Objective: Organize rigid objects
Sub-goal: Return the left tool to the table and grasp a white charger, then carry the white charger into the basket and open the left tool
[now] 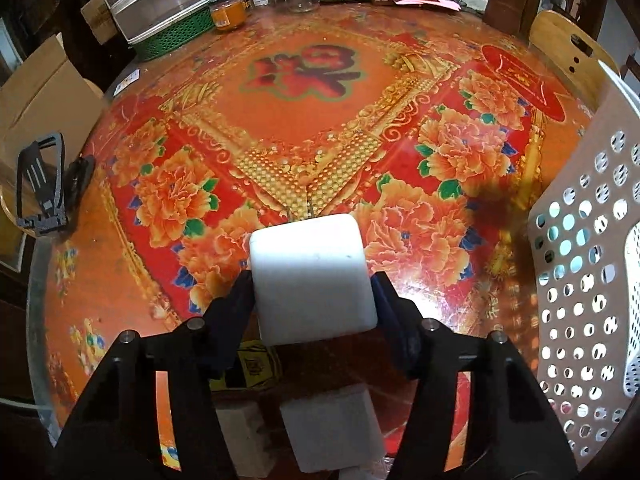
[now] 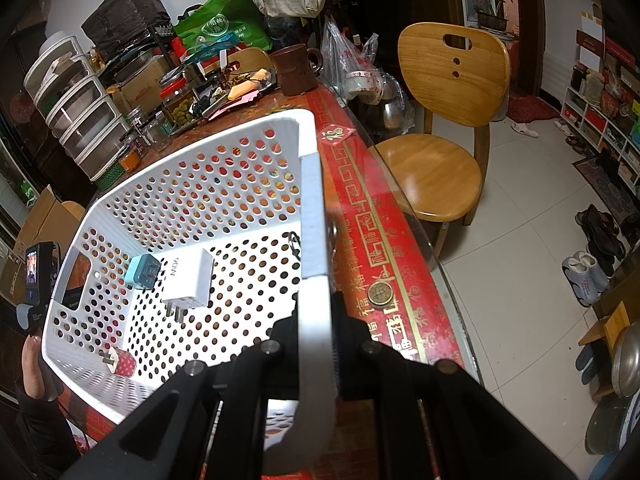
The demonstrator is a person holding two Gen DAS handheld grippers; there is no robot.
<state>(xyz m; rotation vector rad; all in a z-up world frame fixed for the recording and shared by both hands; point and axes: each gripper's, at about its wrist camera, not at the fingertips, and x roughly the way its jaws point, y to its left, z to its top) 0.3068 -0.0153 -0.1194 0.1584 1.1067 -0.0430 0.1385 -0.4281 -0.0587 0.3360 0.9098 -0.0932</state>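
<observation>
White, smooth, round-cornered plastic charger block (image 1: 312,276) sits pinched in our left claw (image 1: 314,292); our right claw (image 2: 320,344) clamps the white perforated plastic basket (image 2: 192,200) rim.

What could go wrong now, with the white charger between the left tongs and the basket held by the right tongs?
The left tongs grip the white charger only at its near part, so it may slip or twist. The right tongs pinch just the basket rim; lifting could tilt it and slide the chargers inside.
</observation>
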